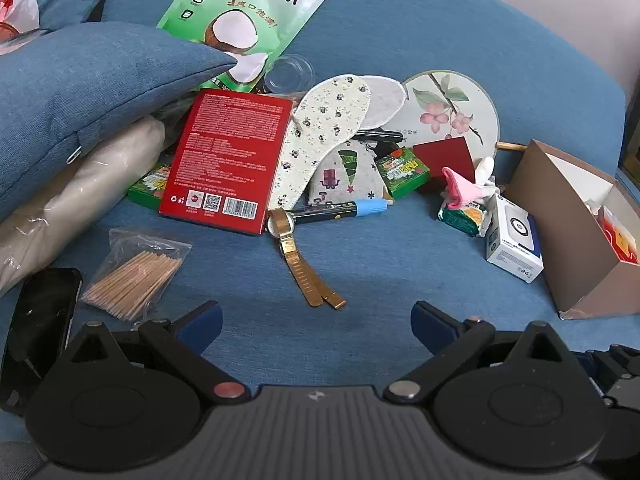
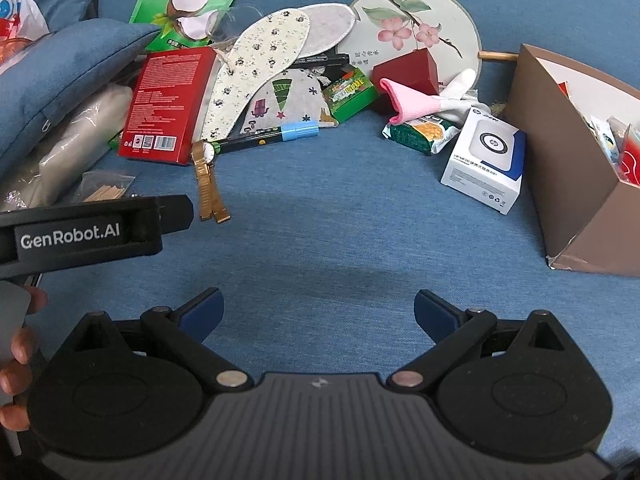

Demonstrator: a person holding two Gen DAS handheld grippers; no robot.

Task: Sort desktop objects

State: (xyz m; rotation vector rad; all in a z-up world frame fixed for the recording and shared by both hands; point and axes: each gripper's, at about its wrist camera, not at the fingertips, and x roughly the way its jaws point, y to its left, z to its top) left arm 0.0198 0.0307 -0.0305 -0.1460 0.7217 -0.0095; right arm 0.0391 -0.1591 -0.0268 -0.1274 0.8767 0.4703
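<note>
Both the left gripper (image 1: 316, 320) and right gripper (image 2: 318, 308) gape wide, empty; a few items sit in the box (image 2: 560, 184), the pile (image 2: 280, 92) remains unsorted.

"GenRobot.AI" on left tool (image 2: 192, 212)

Watch band (image 1: 308, 276) brushed gold metal; red box (image 1: 228, 156) glossy card (cushion (image 1: 320, 344) matt weave).

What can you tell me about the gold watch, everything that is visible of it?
The watch is gold-coloured, metal by its look, with a round pale dial and a mesh strap lying open, its two ends side by side, pointing toward the cameras. It lies flat on the blue cushion. Its dial sits by the red box corner and meets the tip of the marker. No gripper touches it.
</note>
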